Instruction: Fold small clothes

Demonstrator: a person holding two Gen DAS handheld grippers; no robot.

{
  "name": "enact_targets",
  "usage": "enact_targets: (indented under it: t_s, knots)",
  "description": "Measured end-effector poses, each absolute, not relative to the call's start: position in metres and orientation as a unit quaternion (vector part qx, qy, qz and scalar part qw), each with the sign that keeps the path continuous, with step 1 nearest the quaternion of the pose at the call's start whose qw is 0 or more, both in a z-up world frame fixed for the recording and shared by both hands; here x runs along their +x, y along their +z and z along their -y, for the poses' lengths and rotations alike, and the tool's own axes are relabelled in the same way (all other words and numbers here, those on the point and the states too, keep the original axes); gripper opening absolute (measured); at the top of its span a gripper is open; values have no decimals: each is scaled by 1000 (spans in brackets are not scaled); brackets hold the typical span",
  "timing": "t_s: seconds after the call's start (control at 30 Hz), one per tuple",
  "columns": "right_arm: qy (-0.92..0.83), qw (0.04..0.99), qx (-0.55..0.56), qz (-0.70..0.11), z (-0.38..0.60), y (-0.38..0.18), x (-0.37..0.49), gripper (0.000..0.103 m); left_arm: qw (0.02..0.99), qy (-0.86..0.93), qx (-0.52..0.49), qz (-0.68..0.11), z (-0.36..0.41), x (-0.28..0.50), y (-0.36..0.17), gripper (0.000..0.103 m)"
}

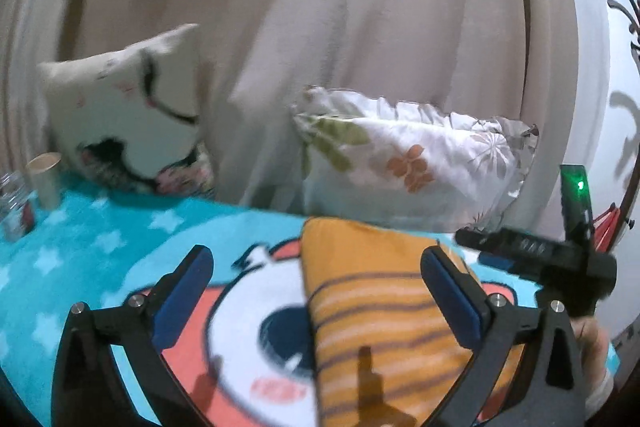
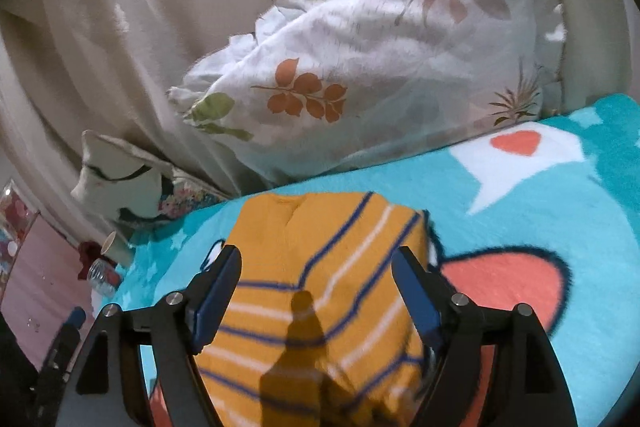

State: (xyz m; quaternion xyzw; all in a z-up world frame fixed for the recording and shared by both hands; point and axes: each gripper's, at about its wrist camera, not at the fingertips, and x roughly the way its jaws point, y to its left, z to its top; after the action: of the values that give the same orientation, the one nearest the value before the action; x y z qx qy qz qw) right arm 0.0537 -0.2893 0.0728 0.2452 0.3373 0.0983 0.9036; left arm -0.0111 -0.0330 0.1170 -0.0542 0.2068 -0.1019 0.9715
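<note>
Orange knit with blue and white stripes marks the shirt [image 2: 320,287], which is seen folded into a compact block on a fleecy turquoise blanket [image 2: 540,211]. Both the left tongs [image 1: 316,279] and right tongs [image 2: 316,283] are held spread apart over it, gripping nothing. Bare blanket is left on each side. Behind, a ruffled floral pillow [image 2: 360,75] is propped against a beige curtain [image 1: 360,7].

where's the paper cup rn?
The paper cup stands at the far left of the left wrist view on the blue blanket, beside a clear bottle and below the face cushion; the right wrist view also shows it far left.
</note>
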Motion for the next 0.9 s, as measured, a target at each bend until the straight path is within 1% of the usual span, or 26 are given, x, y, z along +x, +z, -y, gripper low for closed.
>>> enact_targets:
  t_s: [0.17,0.27,0.3,0.47,0.7,0.9]
  knots:
    - [86,912,208,-342,275,55,78,82,966,-113,-25,-231,57,33,93,103]
    - [65,921,148,-353,266,43,82,82,958,-118,-10,-260,62,43,70,103]
    - [52,924,127,-357,262,38,84,84,953,-122,1,-277,64,45,64,103]
    - [44,923,132,-359,264,36,83,86,949,-127,23,-289,68,40,52,103]
    - [27,931,146,-333,274,44,64,86,957,-107,61,-262,78,32,51,103]
    - [6,943,147,-299,279,58,49,87,948,-108,61,-294,79,43,41,103]
